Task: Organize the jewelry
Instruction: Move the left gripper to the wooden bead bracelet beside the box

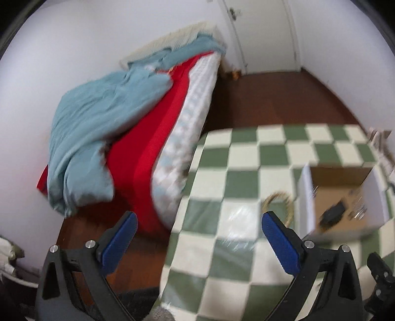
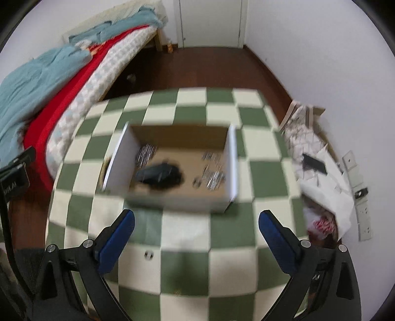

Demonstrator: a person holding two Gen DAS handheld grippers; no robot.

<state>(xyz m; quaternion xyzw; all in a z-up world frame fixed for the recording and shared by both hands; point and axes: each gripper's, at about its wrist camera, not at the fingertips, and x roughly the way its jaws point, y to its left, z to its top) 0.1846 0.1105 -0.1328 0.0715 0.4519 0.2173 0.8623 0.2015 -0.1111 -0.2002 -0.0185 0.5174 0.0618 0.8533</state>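
Home bedroom, bed (image 2: pixel 61 81) with blue duvet (image 1: pixel 98 128), white door (image 2: pixel 209 22), wooden floor (image 2: pixel 209 66)

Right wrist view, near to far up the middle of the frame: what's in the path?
Small round item on the checkered cloth → open cardboard box holding a dark object and blurred shiny pieces → brown floor → white door.

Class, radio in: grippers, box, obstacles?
Left gripper and right gripper open, empty. Cardboard box holds jewelry. Small ring loose on checkered cloth.
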